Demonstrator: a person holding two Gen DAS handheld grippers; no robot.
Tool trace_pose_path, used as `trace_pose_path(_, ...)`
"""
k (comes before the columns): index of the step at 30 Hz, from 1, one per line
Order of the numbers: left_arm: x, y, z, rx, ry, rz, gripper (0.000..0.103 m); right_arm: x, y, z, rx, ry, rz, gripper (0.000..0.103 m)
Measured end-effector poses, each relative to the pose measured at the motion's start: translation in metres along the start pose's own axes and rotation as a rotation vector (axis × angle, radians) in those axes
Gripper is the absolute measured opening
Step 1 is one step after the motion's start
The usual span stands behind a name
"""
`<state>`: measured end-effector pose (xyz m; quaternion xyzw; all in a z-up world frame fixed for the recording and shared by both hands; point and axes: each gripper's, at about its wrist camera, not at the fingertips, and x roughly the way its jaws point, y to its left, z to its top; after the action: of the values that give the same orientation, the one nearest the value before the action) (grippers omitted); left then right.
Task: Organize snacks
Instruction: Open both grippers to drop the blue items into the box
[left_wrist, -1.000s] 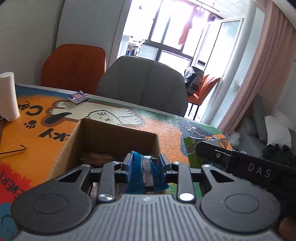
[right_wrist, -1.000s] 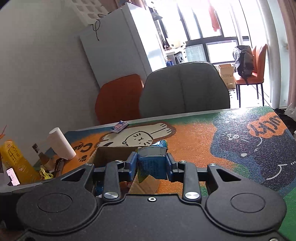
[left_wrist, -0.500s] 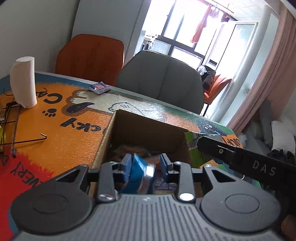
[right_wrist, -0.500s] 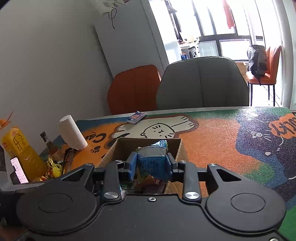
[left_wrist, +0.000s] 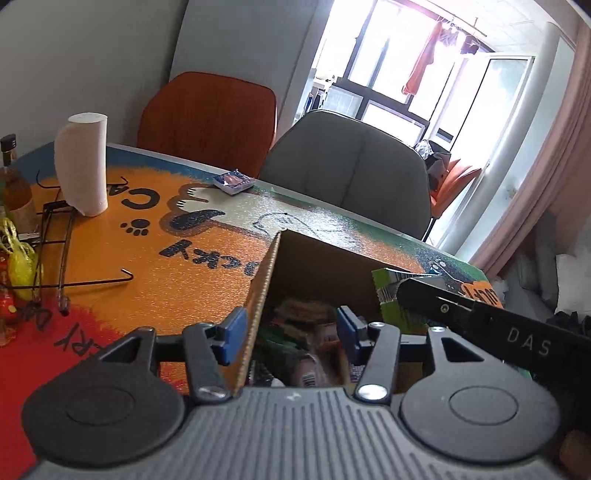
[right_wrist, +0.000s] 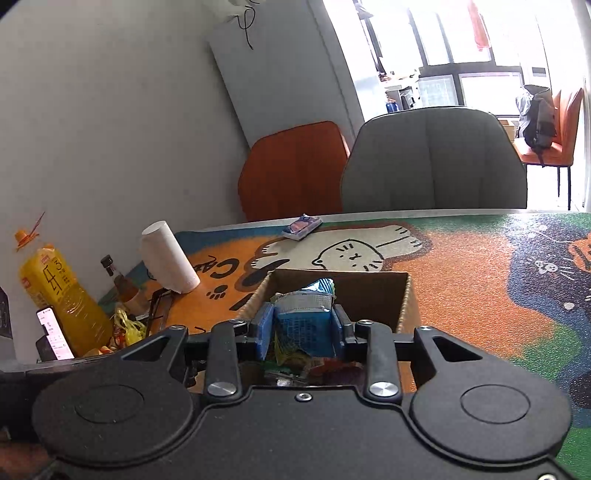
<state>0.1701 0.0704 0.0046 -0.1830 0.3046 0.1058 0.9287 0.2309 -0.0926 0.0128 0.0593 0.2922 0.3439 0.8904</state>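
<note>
The left claw (left_wrist: 288, 334) has just been opening; it now stands apart and empty, straddling the near wall of the cardboard box (left_wrist: 317, 258), so whatever it carried has likely gone in with the snack packets (left_wrist: 299, 332) heaped inside. The right claw (right_wrist: 301, 330) is clamped on a blue snack packet (right_wrist: 303, 325), poised over the same box, presumably next to drop. Farther off on the bench (right_wrist: 461, 280), one small packet (right_wrist: 301, 227) lies uncollected near the far edge.
</note>
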Motion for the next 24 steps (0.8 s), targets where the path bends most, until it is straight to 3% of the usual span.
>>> trace_pose_path(3, -0.003, 0.003, 0.000, 0.010, 0.001, 0.011, 0.060, 0.003, -0.001, 0.001, 0.020, 0.000, 0.015, 0.033)
trace_pose_path(7, -0.006, 0.005, 0.000, 0.015, 0.003, 0.024, 0.069, 0.009, -0.003, 0.000, 0.038, 0.022, -0.010, 0.052)
trace_pose_path(14, -0.007, 0.007, -0.002, 0.011, 0.012, 0.029, 0.082, -0.002, -0.008, -0.002, 0.049, 0.020, -0.017, 0.055)
trace_pose_path(24, -0.015, 0.004, -0.007, 0.015, 0.029, 0.057, 0.087, -0.032, -0.020, -0.009, 0.056, 0.011, -0.056, 0.065)
